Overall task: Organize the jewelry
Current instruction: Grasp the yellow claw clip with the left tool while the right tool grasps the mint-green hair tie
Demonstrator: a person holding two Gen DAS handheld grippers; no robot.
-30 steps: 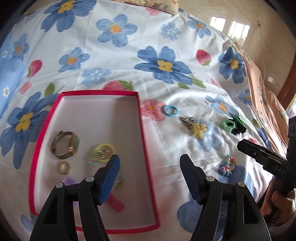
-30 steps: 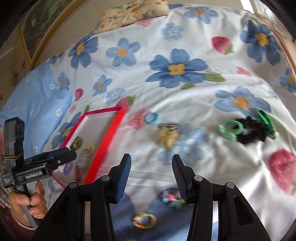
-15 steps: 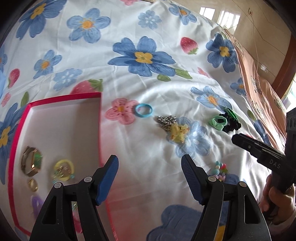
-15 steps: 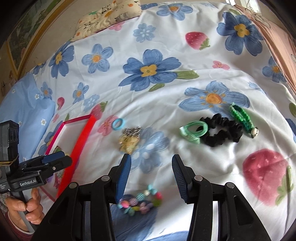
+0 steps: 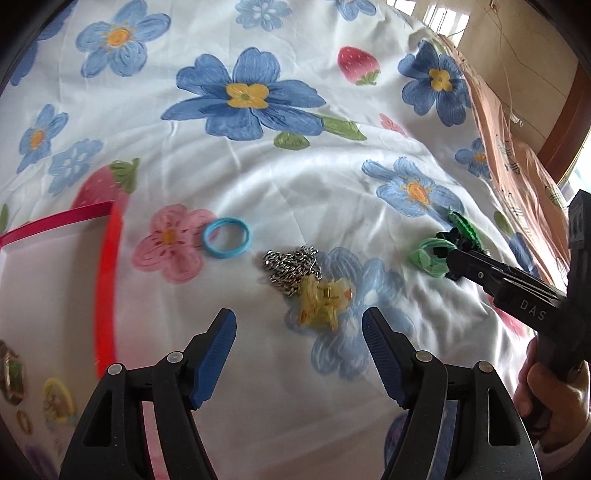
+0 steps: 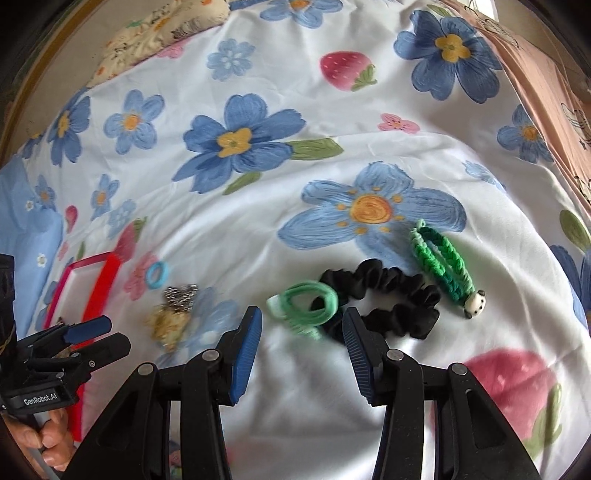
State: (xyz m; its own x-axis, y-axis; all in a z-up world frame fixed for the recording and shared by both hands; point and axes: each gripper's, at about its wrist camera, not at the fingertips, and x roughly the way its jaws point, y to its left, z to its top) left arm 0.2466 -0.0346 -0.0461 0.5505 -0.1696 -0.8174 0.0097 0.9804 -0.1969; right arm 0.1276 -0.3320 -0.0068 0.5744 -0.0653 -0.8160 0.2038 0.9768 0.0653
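My left gripper [image 5: 299, 325] is open and empty, just short of a silver chain with a yellow charm [image 5: 314, 291] on the flowered bedsheet. A light blue ring [image 5: 226, 237] lies left of it. The red-rimmed white box [image 5: 107, 273] at the left holds several pieces. My right gripper [image 6: 302, 325] is open and empty, close over a mint green hair tie [image 6: 306, 306]. A black scrunchie [image 6: 388, 295] and a green braided band with a panda bead [image 6: 443, 269] lie beside it. The chain also shows in the right wrist view [image 6: 171, 314].
The flowered bedsheet [image 6: 258, 206] covers the bed. A patterned pillow [image 6: 162, 29] lies at the far end. A peach cloth [image 5: 517, 155] runs along the right edge. The right gripper shows at the right of the left wrist view [image 5: 454, 258].
Both grippers have moved to the right and forward. The box has slid to the left edge of view. The chain now lies before the left gripper, the green hair tie before the right.
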